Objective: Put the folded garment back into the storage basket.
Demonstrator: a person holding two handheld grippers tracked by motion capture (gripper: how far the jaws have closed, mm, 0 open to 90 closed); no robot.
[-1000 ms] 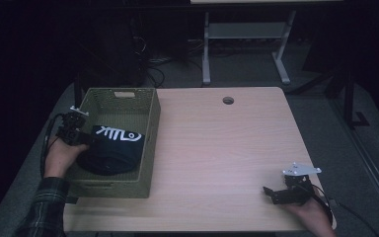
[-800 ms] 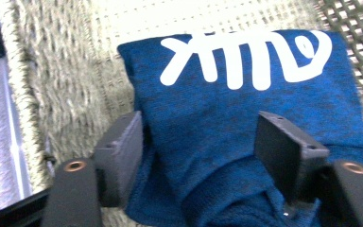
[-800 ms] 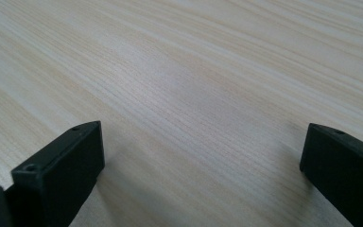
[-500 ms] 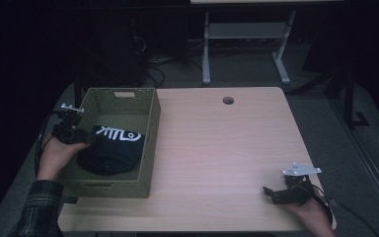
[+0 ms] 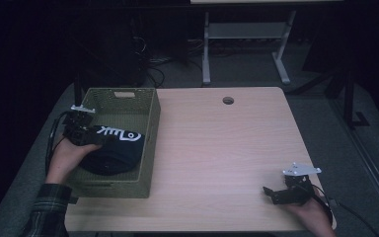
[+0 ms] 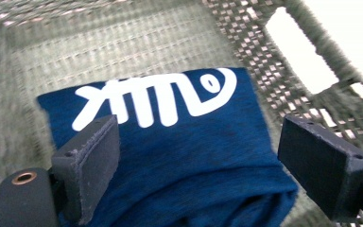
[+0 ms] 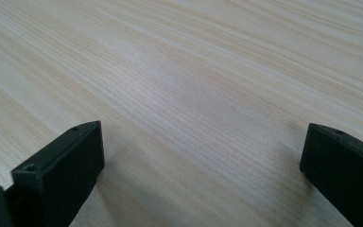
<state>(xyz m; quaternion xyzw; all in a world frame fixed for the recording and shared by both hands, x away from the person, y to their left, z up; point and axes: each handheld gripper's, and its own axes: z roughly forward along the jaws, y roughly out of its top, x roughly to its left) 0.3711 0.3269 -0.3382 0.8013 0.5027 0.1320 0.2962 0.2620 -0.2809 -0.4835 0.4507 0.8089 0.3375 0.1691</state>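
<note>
The folded blue shirt [image 5: 113, 148] lies in the green basket [image 5: 150, 133] at the table's left, its long axis running along the basket, white fish print toward the far end. The left gripper [image 6: 198, 151], jaws just opened wide, hovers over it, gripping nothing. The right gripper [image 5: 271, 193] rests wide open on the table [image 5: 227, 148].

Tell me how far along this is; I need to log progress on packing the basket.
Done: the folded navy cloth with white lettering lies inside the woven green basket. In hand: the left tool has just been opening, its jaws apart above the cloth, gripping nothing. The right tool rests open on the pale wooden table. Left: probably only withdrawing the left hand.
</note>
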